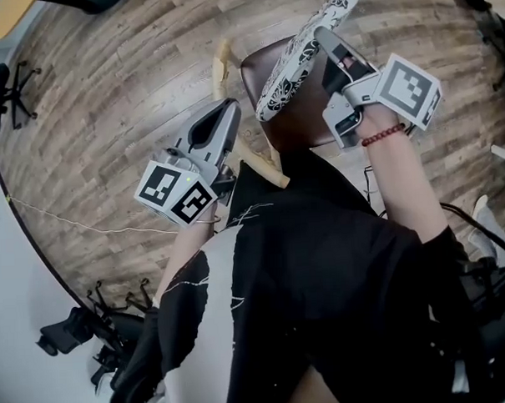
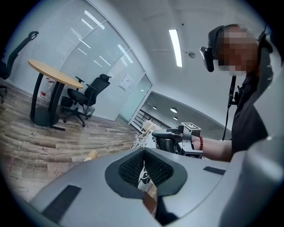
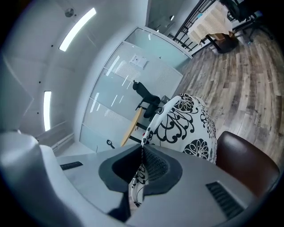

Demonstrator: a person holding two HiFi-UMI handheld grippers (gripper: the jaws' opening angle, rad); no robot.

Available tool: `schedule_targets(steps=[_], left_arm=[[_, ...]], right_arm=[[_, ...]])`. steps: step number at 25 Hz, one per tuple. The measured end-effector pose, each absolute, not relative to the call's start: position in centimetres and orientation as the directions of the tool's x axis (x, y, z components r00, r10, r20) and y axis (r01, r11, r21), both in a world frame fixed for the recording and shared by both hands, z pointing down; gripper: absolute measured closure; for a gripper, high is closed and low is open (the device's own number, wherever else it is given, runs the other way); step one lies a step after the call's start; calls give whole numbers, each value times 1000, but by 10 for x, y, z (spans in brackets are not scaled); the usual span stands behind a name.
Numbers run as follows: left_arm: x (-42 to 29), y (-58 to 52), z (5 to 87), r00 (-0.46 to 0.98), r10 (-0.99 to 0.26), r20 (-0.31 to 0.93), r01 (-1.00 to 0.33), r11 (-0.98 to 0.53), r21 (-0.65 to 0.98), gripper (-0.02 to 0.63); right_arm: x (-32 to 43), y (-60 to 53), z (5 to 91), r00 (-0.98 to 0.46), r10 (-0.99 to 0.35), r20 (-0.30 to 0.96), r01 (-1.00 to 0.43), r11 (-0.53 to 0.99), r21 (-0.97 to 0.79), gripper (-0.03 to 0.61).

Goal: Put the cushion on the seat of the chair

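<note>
The right gripper [image 1: 325,39] has its jaws clenched on the edge of the patterned cushion [image 1: 300,56], which hangs on edge above the brown chair seat [image 1: 295,115]. Its long axis runs from the upper right of the frame down toward the centre. The left gripper [image 1: 229,110], jaws closed on nothing, sits just left of the cushion's lower end. The cushion likely has to be tipped flat onto the seat below

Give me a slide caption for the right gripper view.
Right gripper pinching the edge of a patterned cushion beside the brown chair.
</note>
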State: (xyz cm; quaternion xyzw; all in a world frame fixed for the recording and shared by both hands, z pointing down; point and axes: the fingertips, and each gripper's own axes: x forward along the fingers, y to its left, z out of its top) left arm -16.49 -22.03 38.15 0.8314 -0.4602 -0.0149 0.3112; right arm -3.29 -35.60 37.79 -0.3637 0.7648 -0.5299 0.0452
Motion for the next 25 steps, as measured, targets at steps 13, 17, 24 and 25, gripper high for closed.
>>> schedule_targets(steps=[13, 17, 24, 25], left_arm=[[-171, -215, 382, 518, -806, 284, -784, -316, 534, 600], [-173, -218, 383, 520, -805, 285, -782, -315, 539, 600], [-170, -219, 383, 540, -795, 277, -769, -333, 545, 600], [-168, -219, 383, 544, -793, 275, -767, -336, 547, 600]], right_arm=[[-46, -359, 393, -755, -560, 342, -506, 164, -847, 558], [-44, -358, 402, -751, -559, 351, -509, 152, -847, 558], [-38, -348, 410, -740, -566, 364, -512, 122, -850, 558], [-36, -347, 411, -737, -566, 369, -516, 119, -848, 558]])
